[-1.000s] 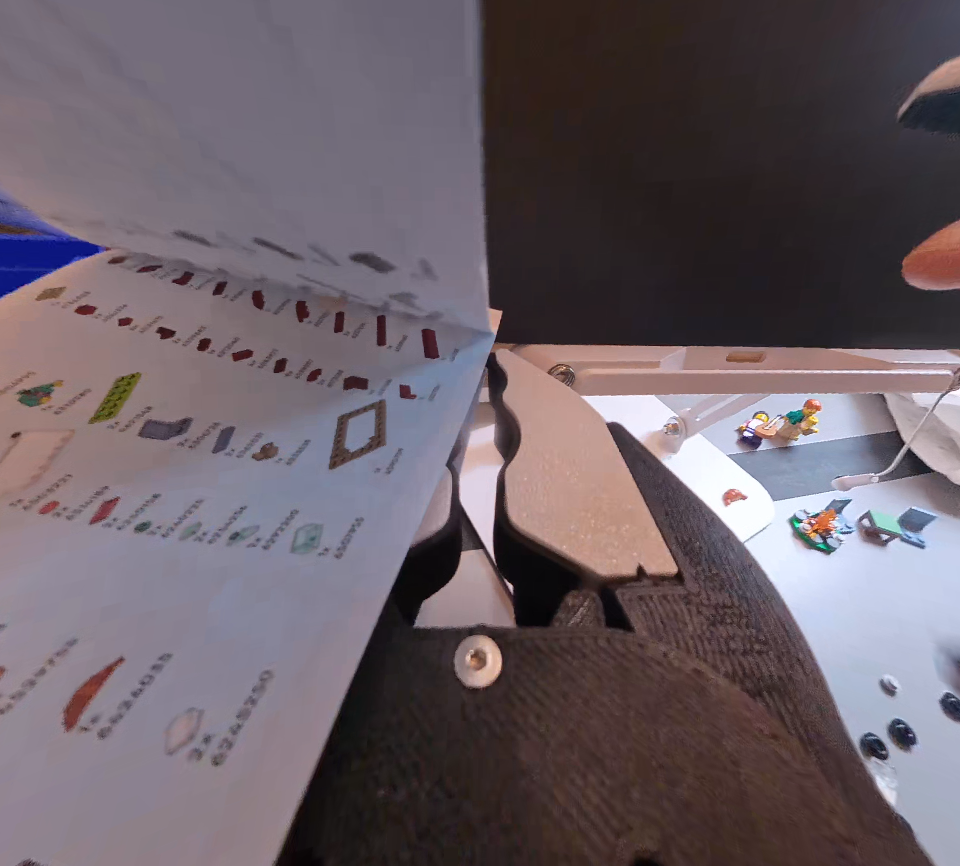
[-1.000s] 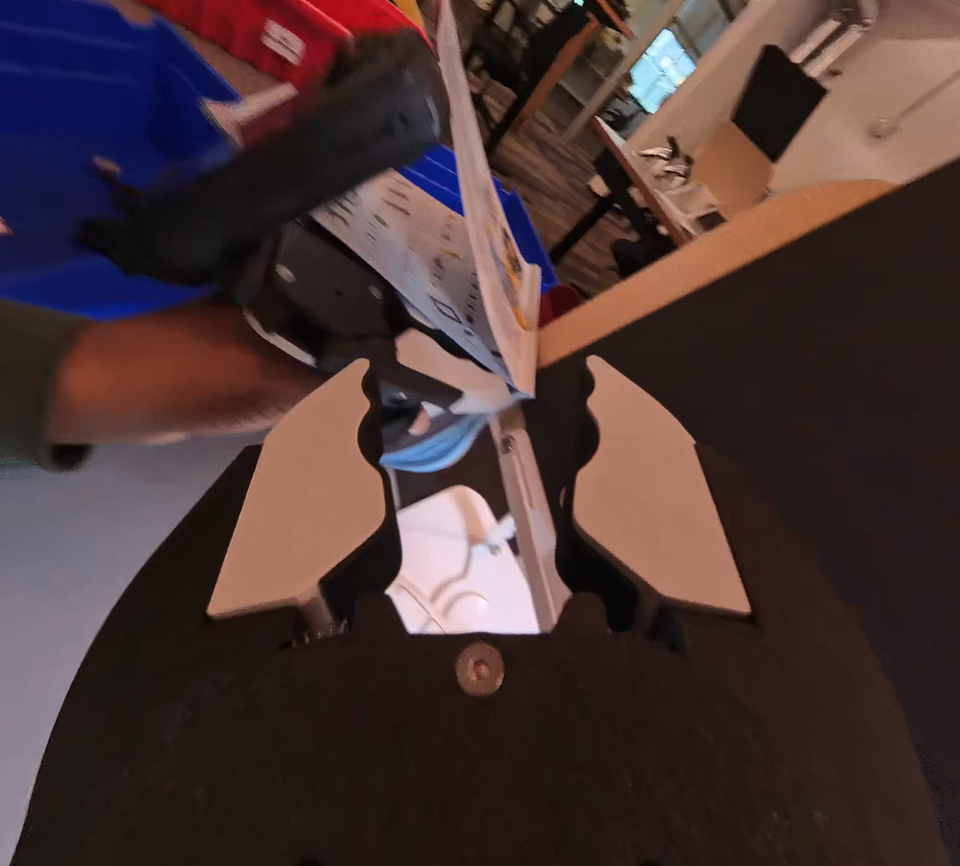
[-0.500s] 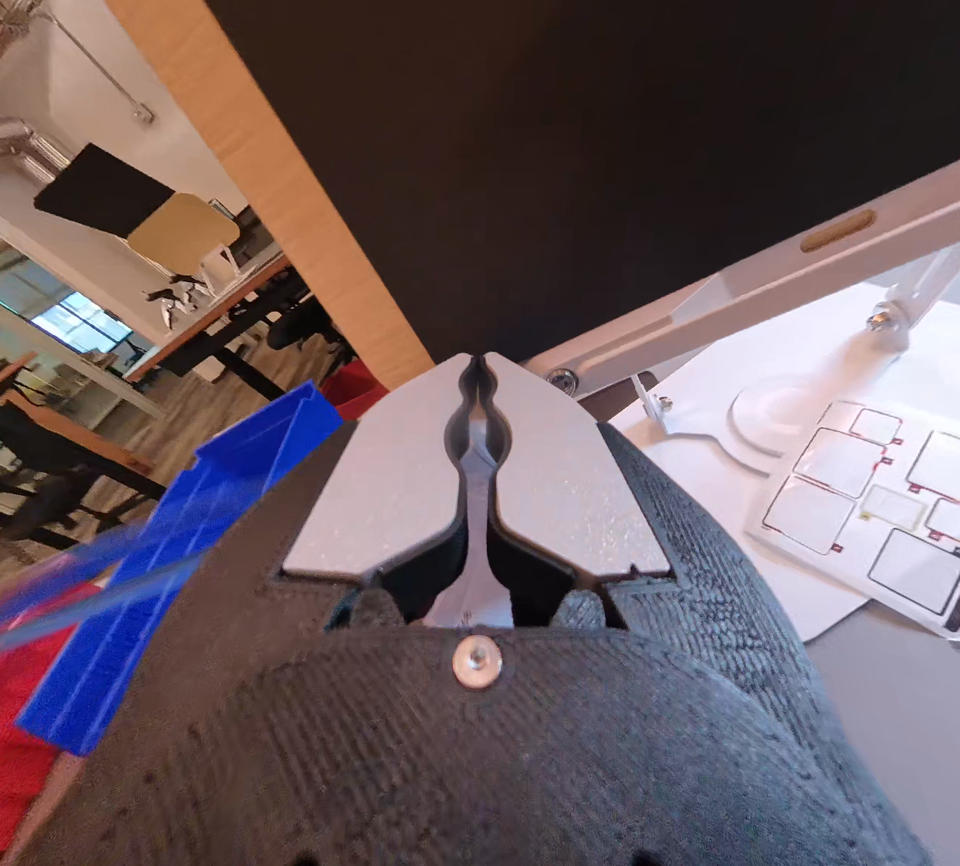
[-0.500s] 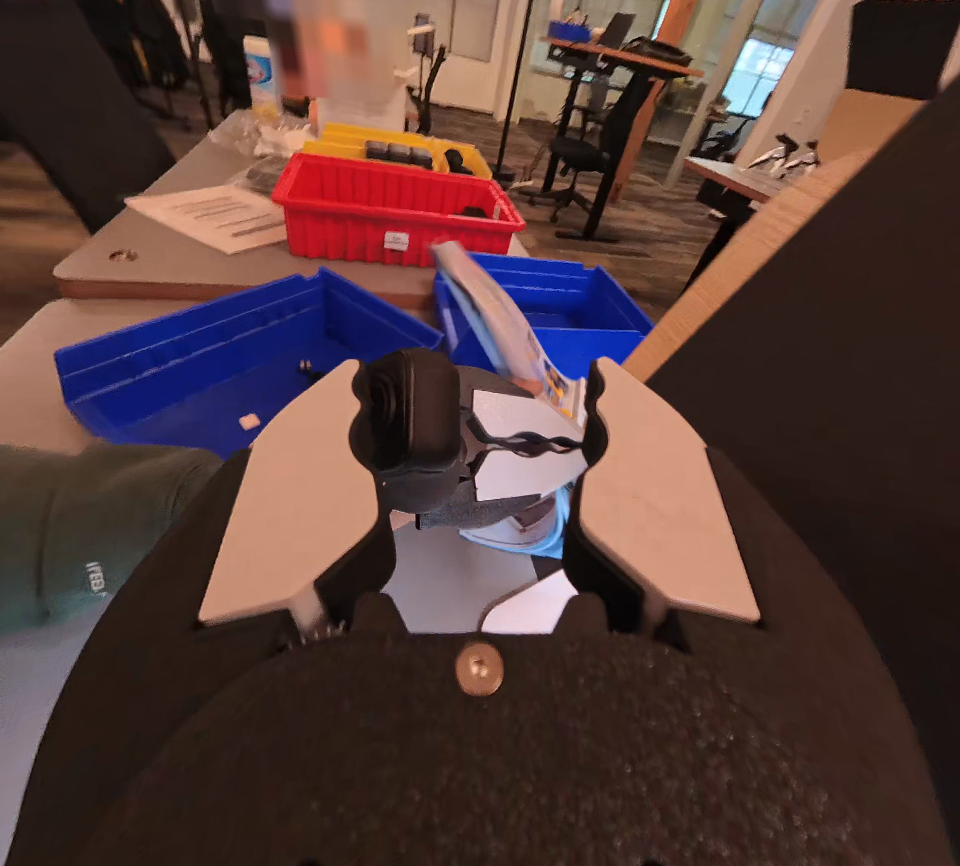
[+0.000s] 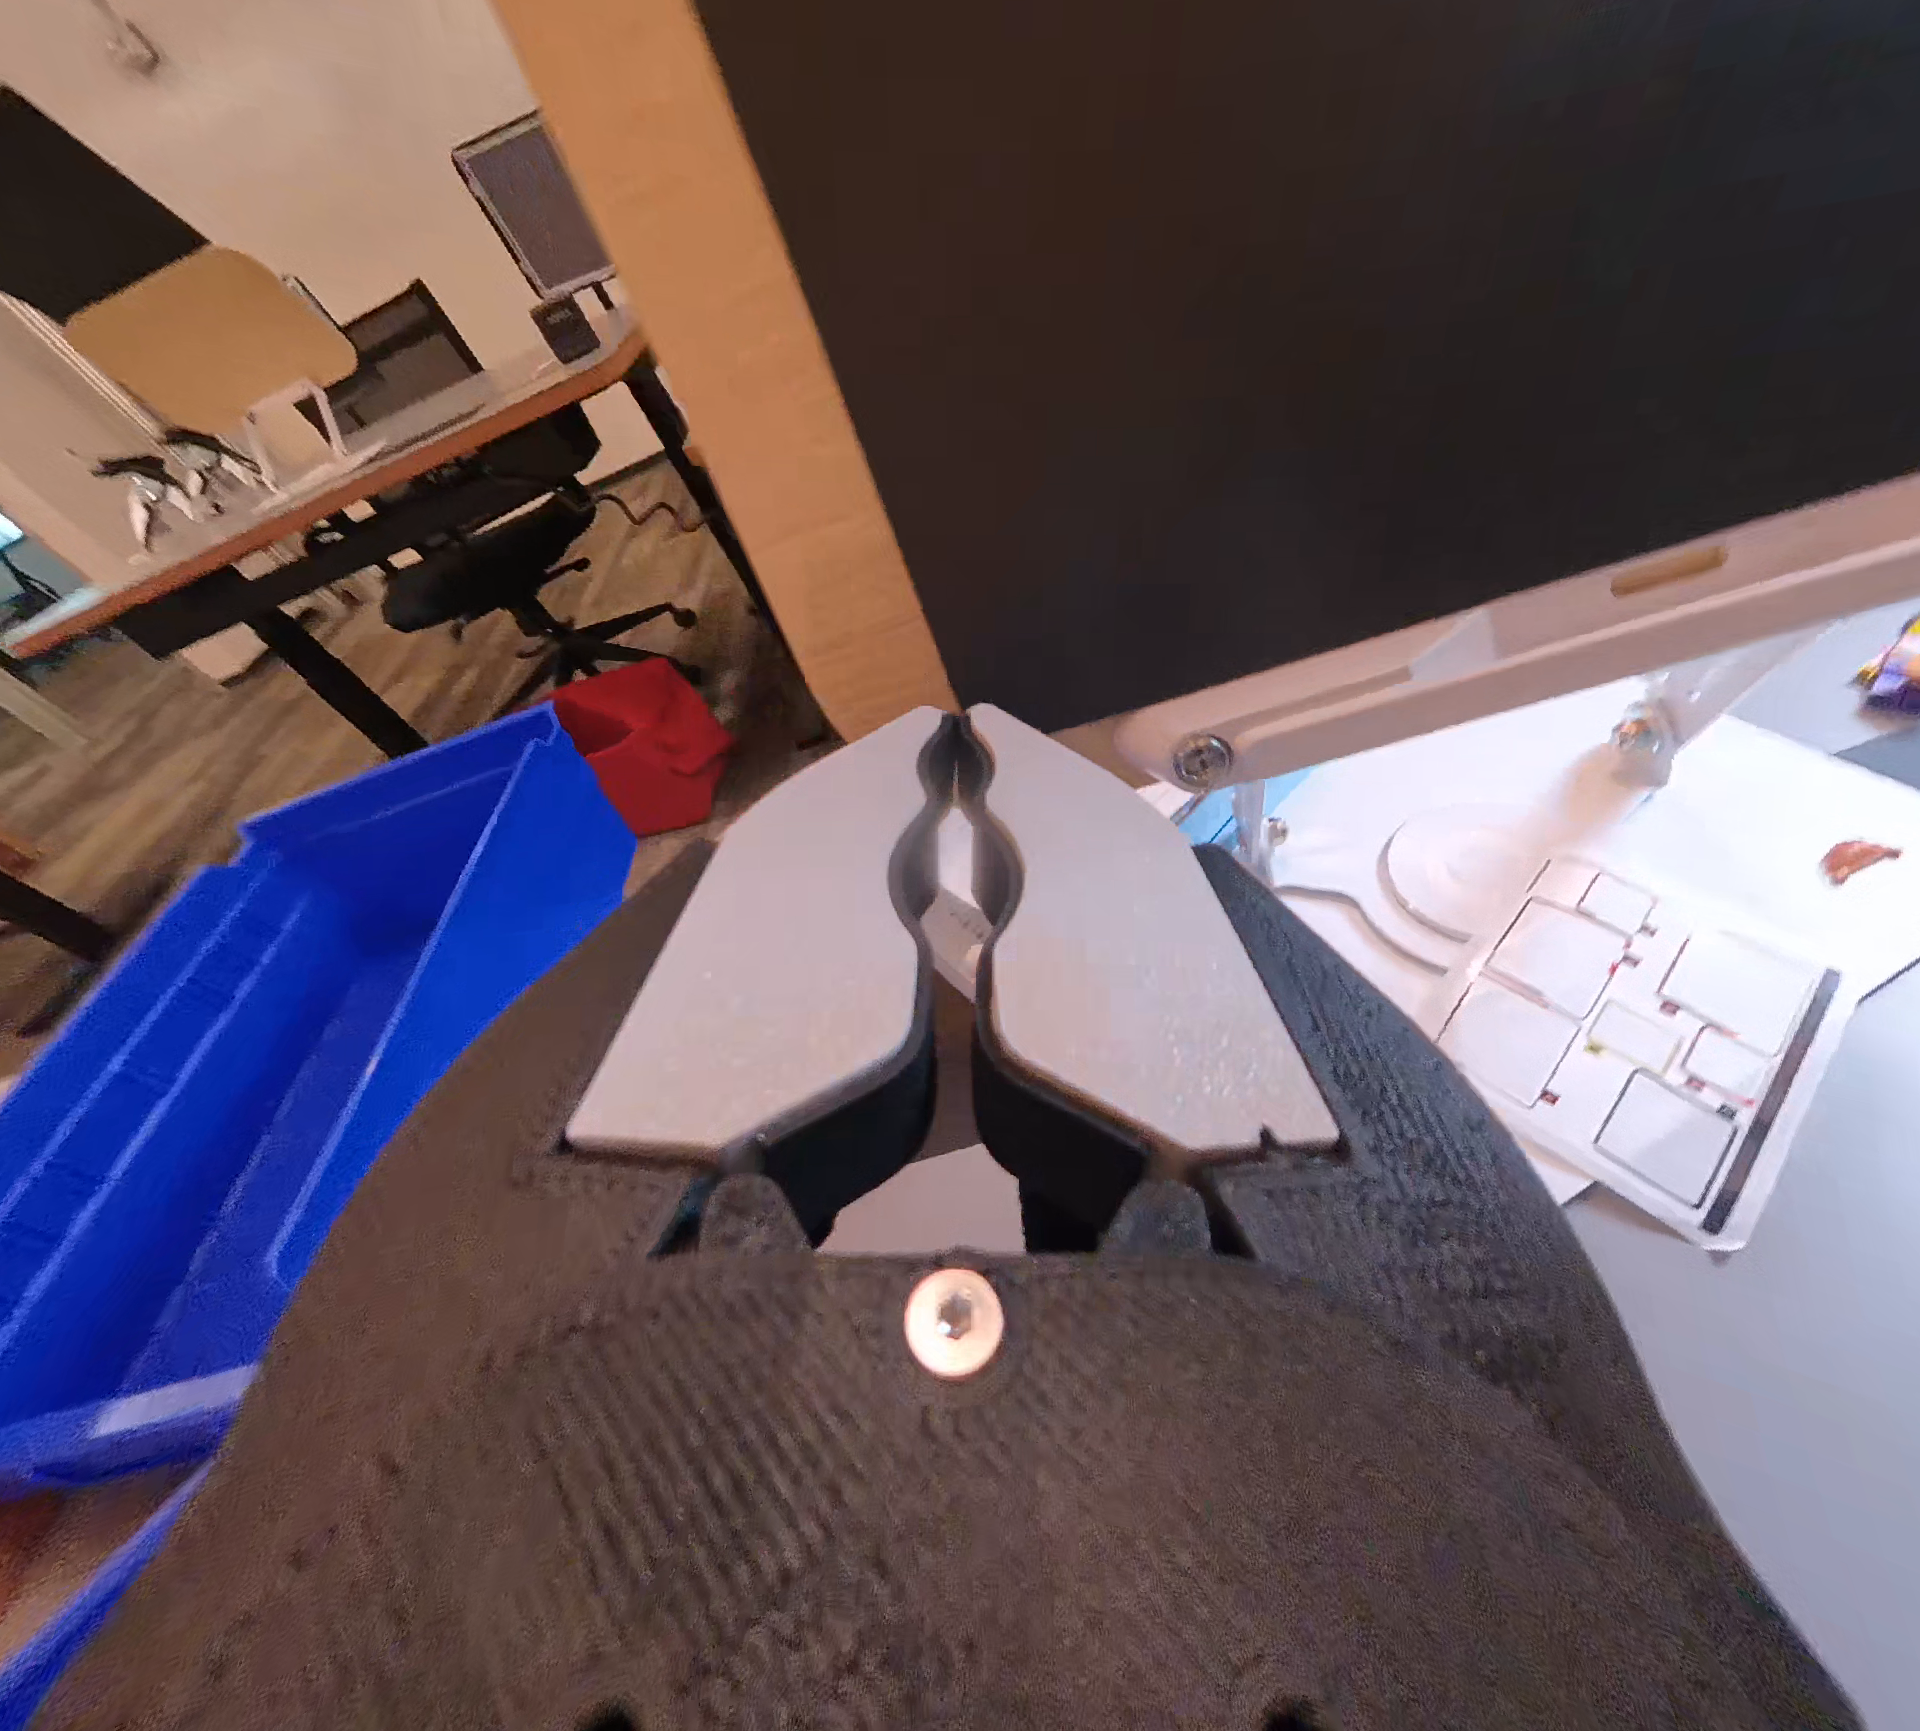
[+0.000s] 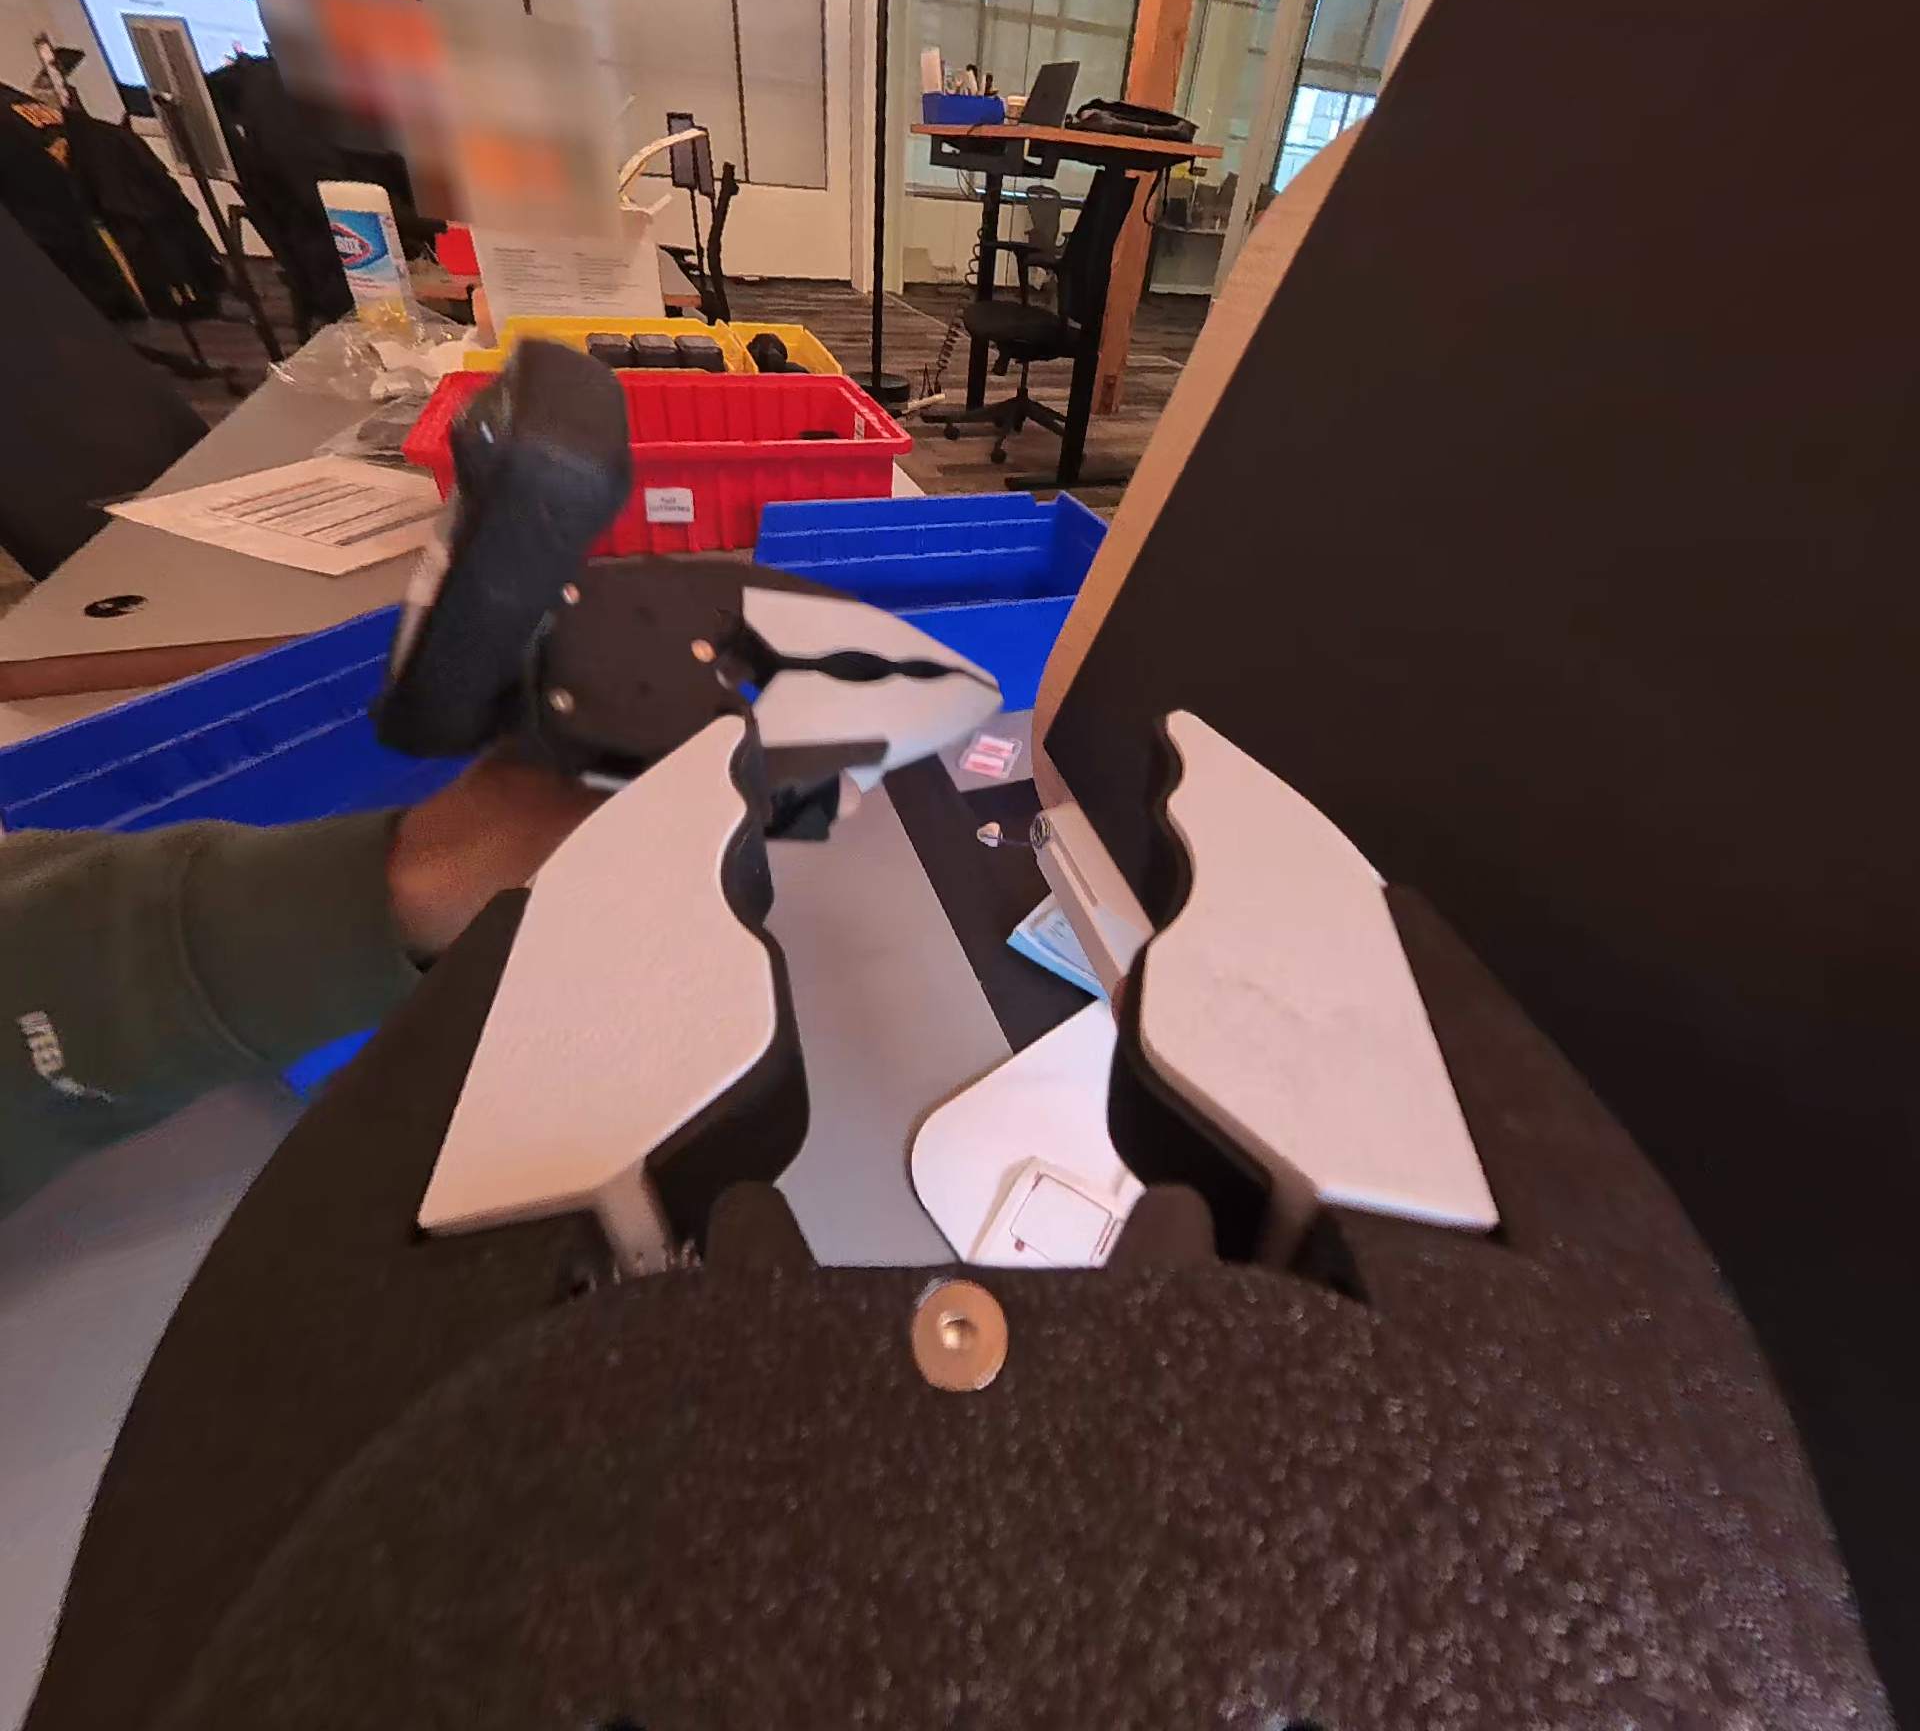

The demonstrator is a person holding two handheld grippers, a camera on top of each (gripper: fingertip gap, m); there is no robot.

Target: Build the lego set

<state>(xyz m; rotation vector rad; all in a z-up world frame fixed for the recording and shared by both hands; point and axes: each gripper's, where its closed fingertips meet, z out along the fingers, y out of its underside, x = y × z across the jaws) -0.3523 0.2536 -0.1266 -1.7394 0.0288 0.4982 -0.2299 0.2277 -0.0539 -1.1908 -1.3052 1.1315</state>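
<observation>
My left gripper (image 5: 956, 725) is shut, its pads meet at the tip and nothing shows between them. It is raised beside a blue bin (image 5: 312, 1006) and points at the edge of a black upright board (image 5: 1247, 227). In the right wrist view the left gripper (image 6: 862, 673) shows shut and bare, held by a hand in a dark green sleeve (image 6: 156, 954). My right gripper (image 6: 956, 725) is open and empty, just behind the left gripper's tip, above the grey table (image 6: 883, 1006).
Two blue bins (image 6: 935, 559) (image 6: 208, 725), a red bin (image 6: 727, 445) and a yellow bin (image 6: 665, 341) stand behind. A white bracket arm (image 5: 1558, 632) and a white sheet with squares (image 5: 1621, 1006) lie right. A small packet (image 6: 992, 754) and a light blue card (image 6: 1049, 938) lie on the table.
A second ago an open printed booklet sat at my left gripper's fingers. It left the grasp, showed at the blue bin half a second ago, and is out of view now. The left pads closed.
</observation>
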